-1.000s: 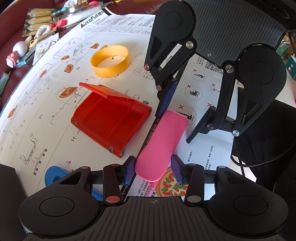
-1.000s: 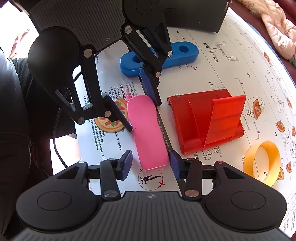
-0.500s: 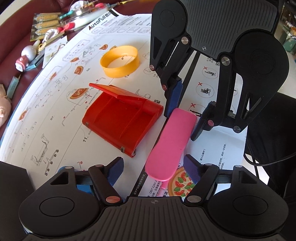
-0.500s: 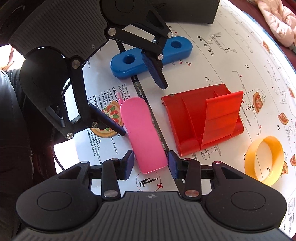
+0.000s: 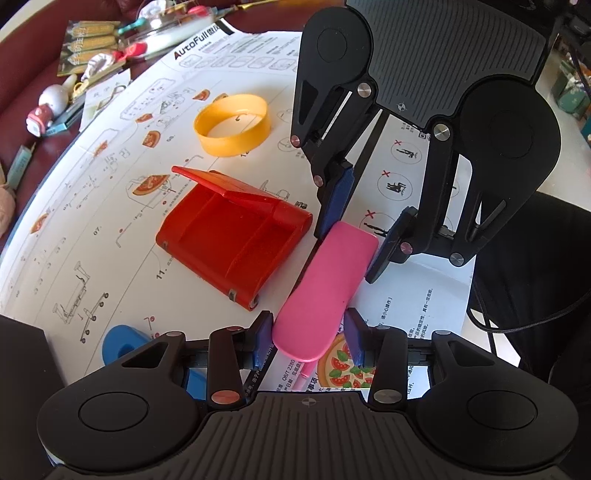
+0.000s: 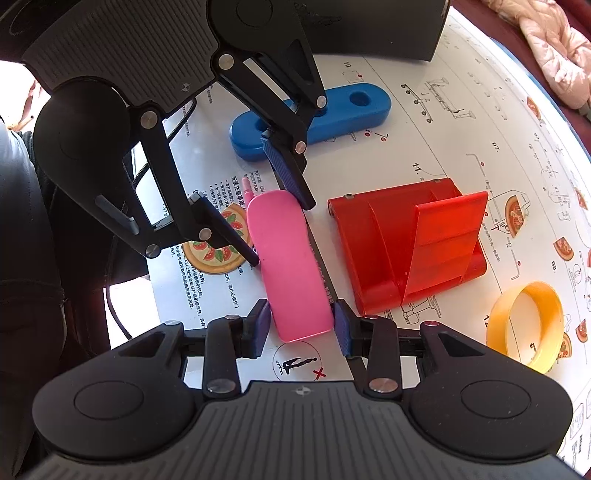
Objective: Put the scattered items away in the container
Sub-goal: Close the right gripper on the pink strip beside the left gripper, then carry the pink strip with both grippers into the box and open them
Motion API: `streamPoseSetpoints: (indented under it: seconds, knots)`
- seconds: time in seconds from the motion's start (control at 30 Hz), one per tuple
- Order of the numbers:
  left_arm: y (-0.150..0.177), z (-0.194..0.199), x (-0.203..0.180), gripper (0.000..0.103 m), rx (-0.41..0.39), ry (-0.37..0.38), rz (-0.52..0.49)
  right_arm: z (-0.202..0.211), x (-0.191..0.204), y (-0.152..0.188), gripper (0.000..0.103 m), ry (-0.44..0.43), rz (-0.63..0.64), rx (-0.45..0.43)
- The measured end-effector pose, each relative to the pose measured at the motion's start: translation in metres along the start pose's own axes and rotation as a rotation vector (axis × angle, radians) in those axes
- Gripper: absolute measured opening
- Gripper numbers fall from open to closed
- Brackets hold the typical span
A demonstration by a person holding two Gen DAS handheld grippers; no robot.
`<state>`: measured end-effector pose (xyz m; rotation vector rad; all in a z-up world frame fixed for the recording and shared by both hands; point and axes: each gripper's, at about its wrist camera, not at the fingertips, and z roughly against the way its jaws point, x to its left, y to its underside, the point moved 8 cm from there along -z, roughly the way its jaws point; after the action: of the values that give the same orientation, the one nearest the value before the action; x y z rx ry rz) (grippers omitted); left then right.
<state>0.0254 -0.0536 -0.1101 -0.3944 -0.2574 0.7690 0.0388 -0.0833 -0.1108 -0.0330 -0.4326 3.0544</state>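
Spanning the work surface: white printed instruction sheet w/ line drawings, pizza icons, "AutoFull" heading at far edge; covers most of tabletop.
Left gripper: nearest in left wrist view; blue pads either side of pink piece's near end, left pad at its edge, right pad w/ small gap; cannot tell if it grips.
Right gripper: nearest in right wrist view; both pads pressed on pink piece's opposite end, clenched on it.
Pink piece: flat, elongated, rounded ends; lies on sheet btwn the two grippers, just beside red holder.
Red holder: folding stand, flap raised at an angle; on sheet, mid-distance.
Blue block: oblong w/ holes; on sheet, partly behind left gripper in right wrist view.
Yellow ring: open band, beyond red holder, apart from it.
Black box: dark container at sheet's edge, beyond blue block.
Far clutter: packets, small figurine etc. on dark red surface past sheet.
Pink quilted fabric: off sheet's far corner.
Room: bright daylight; dark cable trails off table side.
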Motion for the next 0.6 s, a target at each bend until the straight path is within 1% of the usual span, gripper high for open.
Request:
streamPoseSetpoints:
  seconds: [0.23,0.37,0.5,0.6]
  knots:
    - [-0.004,0.018,0.000,0.041,-0.010,-0.032,0.009,0.017,0.006,-0.006,0.041,0.035,0.054,-0.005]
    - [-0.010,0.038,0.007,0.041,-0.024,-0.059,0.036,0.035,0.006,-0.016,0.041,0.061,0.096,0.001]
    - [-0.012,0.068,0.023,0.041,-0.046,-0.099,0.104,0.056,0.004,-0.038,0.042,0.098,0.145,-0.006]
    - [-0.009,0.094,0.039,0.042,-0.067,-0.146,0.148,0.071,0.002,-0.063,0.042,0.131,0.200,-0.016]
